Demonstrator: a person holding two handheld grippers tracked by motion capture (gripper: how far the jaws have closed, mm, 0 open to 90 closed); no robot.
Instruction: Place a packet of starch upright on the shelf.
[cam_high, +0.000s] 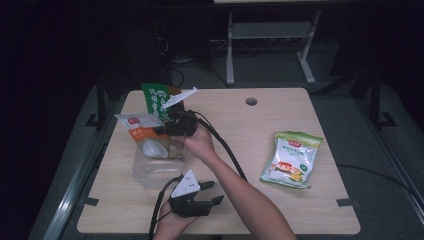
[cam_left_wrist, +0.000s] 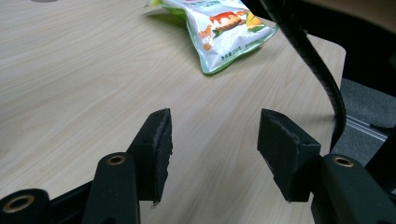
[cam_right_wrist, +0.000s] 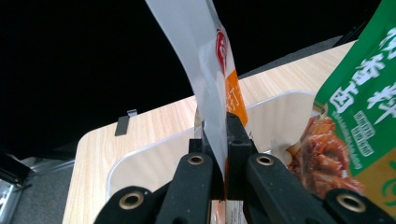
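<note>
A white and orange snack bag (cam_high: 145, 135) stands upright in a clear plastic bin (cam_high: 155, 172) at the table's left side, pinched by the right gripper (cam_right_wrist: 215, 140). A green bag (cam_high: 156, 100) leans behind it. 1 yellow-green bag (cam_high: 291, 159) lies flat, well apart to the right.

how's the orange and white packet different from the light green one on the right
The orange and white packet is pinched upright in the right gripper over the clear bin; the light green packet lies flat on the table, untouched. The first sits beside a dark green packet; the second lies alone. Both are sealed food pouches.
</note>
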